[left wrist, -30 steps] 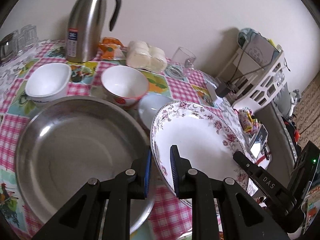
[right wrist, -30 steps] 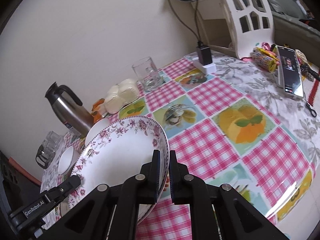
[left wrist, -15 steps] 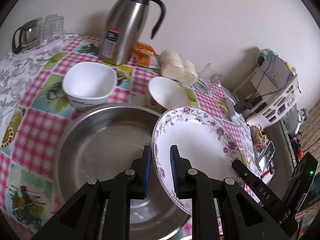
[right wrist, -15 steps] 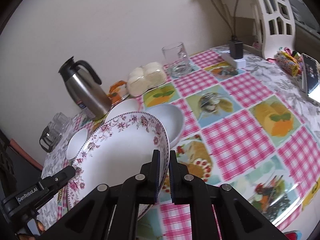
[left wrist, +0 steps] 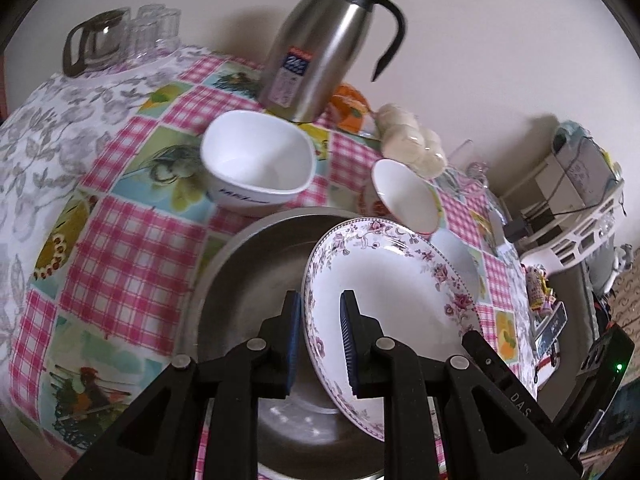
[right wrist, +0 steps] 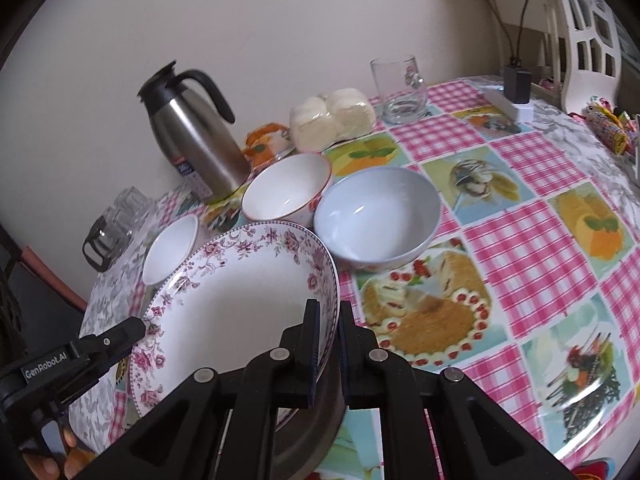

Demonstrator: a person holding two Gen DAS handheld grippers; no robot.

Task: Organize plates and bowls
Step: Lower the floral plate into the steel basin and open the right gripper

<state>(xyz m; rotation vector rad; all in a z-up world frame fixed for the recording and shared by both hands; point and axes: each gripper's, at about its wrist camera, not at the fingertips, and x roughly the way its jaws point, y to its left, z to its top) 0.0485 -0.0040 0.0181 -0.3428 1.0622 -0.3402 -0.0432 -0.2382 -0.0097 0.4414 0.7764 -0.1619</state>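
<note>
Table: pink checked fruit-print cloth (right wrist: 516, 236) against a cream wall.
Left gripper (left wrist: 320, 336): jaws narrow, clamped on the plate's left rim; "GenRobot.AI" on its body.
Floral plate (right wrist: 224, 304): white, purple-rose border, tilted above the steel basin (left wrist: 256, 272) at the table's near edge.
Right gripper (right wrist: 328, 344): nipping the plate's right rim; marked "DAS".
Bowls: square white bowl (left wrist: 256, 160), red-rimmed bowl (right wrist: 286, 192), pale blue bowl (right wrist: 376, 216) behind the plate.

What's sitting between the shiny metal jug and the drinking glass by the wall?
A small orange packet sits next to the steel thermos jug, then a clear bag of pale round buns, then the glass mug. The right wrist view shows it best.
</note>
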